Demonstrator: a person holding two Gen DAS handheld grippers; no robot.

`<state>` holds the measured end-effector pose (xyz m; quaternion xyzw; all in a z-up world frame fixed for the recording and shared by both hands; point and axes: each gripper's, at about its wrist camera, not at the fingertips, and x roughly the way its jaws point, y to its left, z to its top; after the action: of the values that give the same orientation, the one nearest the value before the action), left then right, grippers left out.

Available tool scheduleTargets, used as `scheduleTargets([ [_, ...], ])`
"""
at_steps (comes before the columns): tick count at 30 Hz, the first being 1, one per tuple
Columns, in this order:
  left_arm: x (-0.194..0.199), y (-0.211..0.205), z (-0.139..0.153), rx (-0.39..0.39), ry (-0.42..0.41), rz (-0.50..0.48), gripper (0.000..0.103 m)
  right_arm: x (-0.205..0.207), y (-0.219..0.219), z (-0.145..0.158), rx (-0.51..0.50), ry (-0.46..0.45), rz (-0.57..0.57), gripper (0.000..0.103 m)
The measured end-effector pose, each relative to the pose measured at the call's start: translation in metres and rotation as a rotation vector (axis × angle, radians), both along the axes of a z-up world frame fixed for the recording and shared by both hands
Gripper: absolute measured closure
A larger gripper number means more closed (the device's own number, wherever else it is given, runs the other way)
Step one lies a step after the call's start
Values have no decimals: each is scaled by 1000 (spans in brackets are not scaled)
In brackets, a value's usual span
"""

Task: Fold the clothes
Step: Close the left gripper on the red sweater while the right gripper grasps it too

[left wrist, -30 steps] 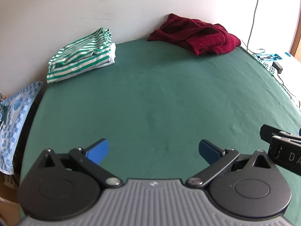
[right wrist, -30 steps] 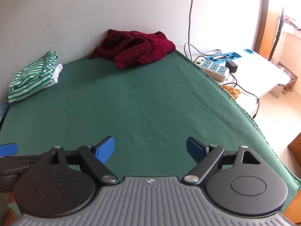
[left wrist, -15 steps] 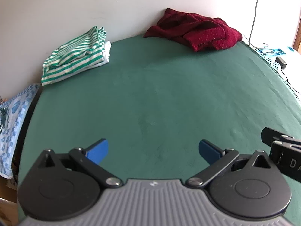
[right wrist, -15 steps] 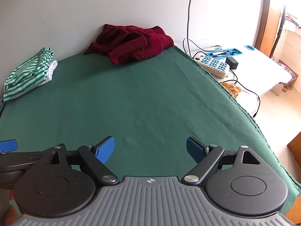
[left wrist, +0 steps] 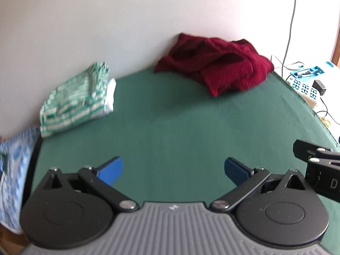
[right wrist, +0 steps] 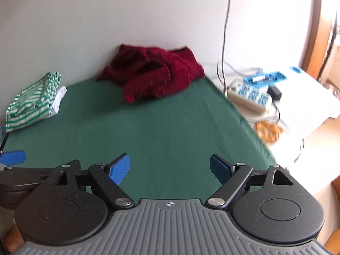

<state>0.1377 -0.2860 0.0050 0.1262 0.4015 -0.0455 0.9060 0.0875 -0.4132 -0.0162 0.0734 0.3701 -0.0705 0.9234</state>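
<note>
A crumpled dark red garment [left wrist: 216,65] [right wrist: 153,74] lies at the far edge of the green table [left wrist: 180,127] [right wrist: 148,131], against the white wall. A folded green-and-white striped garment [left wrist: 78,99] [right wrist: 34,102] rests at the far left. My left gripper [left wrist: 173,170] is open over the near part of the table, holding nothing. My right gripper [right wrist: 170,166] is open beside it on the right, also holding nothing. Both stand well short of the red garment. Each gripper's body shows at the other view's edge.
A blue-and-white patterned cloth [left wrist: 12,176] hangs off the table's left side. To the right stands a white surface with a power strip [right wrist: 248,95], a blue tray [right wrist: 265,77], cables and an orange bundle [right wrist: 268,130]. A cable [right wrist: 225,31] runs down the wall.
Both views have tilted upward, showing more wall; the red garment and the striped garment sit lower in the frames. Both grippers stayed open. The current frames are motion-blurred.
</note>
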Motion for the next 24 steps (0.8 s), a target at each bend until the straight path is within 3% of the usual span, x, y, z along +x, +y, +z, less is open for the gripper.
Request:
scheduleTargets([
  [2, 16, 0, 18, -21, 8, -21, 1, 16, -8, 15, 11, -5, 38, 18],
  [6, 76, 19, 71, -183, 84, -58, 1, 65, -29, 61, 69, -7, 108, 18],
  [9, 124, 24, 99, -133, 64, -77, 1, 110, -47, 96, 98, -22, 118, 18],
  [12, 155, 30, 103, -43, -11, -87, 1, 159, -62, 113, 52, -60, 130, 14],
  [14, 168, 41, 92, -86, -21, -29, 1, 191, -70, 101, 29, -8, 190, 13],
  [17, 178, 56, 53, -263, 38, 36, 1, 221, -86, 57, 58, 43, 208, 15],
  [18, 179, 55, 39, -290, 56, 39, 1, 227, -90, 41, 75, 69, 196, 17],
  [20, 179, 41, 17, -277, 73, 4, 1, 237, -99, 11, 112, 111, 162, 26],
  [24, 189, 0, -17, -247, 103, -78, 1, 249, -104, -20, 133, 130, 108, 27],
])
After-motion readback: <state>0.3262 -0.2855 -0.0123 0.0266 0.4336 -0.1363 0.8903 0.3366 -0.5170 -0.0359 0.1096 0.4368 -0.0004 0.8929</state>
